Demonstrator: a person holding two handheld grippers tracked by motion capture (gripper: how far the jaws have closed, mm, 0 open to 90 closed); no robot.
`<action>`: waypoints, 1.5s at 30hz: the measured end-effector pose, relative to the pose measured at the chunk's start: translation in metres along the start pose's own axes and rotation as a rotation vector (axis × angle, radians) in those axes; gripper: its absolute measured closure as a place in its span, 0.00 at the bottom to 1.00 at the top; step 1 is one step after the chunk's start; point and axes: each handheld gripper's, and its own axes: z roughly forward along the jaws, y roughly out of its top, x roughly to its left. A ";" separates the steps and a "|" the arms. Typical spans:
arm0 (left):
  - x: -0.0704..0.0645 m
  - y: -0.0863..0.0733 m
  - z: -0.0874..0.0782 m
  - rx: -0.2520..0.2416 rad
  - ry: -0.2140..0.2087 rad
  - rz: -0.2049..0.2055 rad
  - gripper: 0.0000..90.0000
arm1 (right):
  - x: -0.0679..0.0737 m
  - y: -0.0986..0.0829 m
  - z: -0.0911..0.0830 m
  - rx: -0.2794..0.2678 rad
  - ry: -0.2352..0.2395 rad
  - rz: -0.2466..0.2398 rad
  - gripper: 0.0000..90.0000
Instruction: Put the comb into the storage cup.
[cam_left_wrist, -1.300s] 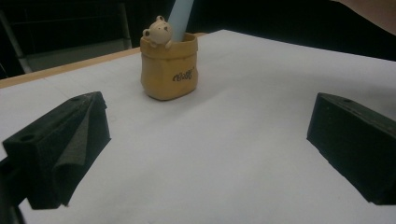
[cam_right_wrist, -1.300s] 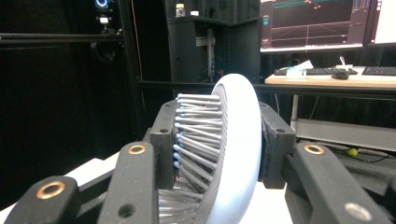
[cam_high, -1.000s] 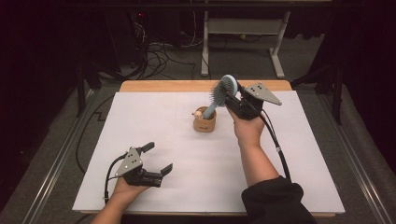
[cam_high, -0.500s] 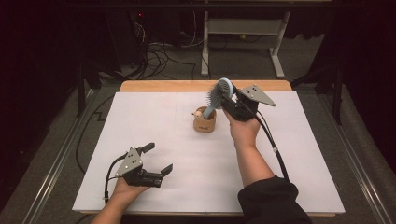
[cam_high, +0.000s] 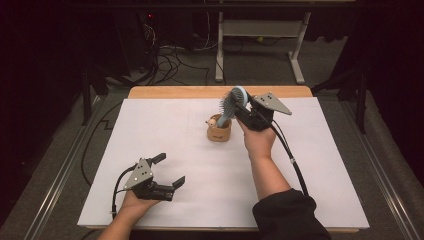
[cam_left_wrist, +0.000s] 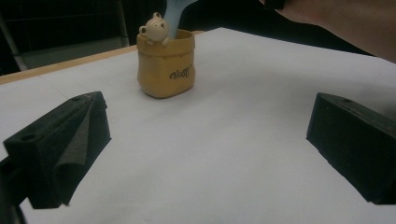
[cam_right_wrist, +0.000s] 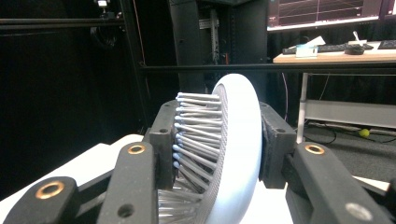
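A: Paper (cam_high: 165, 130), white, covers the wooden table (cam_high: 175, 92); behind it a dark room with cables on the floor and a metal stand.

B: And the hairbrush (cam_high: 231, 104)?

A: Its head is pinched between the right gripper (cam_high: 241, 107) jaws, handle down in the small yellow pot (cam_high: 219, 133).

B: The left gripper (cam_high: 167, 171)?

A: Spread wide, near the front edge, well apart from the pot.

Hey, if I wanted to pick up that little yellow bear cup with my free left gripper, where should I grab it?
Probably across the cup at mid-body, coming in level from the near side with the left gripper, jaws wide open. Its walls stand upright and bare there, while the rim is crowded by the bear figure and the hairbrush handle that the right gripper holds in it.
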 end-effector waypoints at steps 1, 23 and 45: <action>0.000 0.000 0.000 0.001 0.000 0.000 0.01 | 0.000 0.000 0.000 0.001 0.000 0.000 0.66; 0.001 -0.003 0.000 0.012 -0.001 0.015 0.01 | -0.002 -0.005 0.000 0.003 -0.008 0.021 0.64; 0.001 -0.004 0.001 0.011 0.003 0.019 0.02 | -0.016 -0.007 -0.006 0.051 -0.049 0.053 0.50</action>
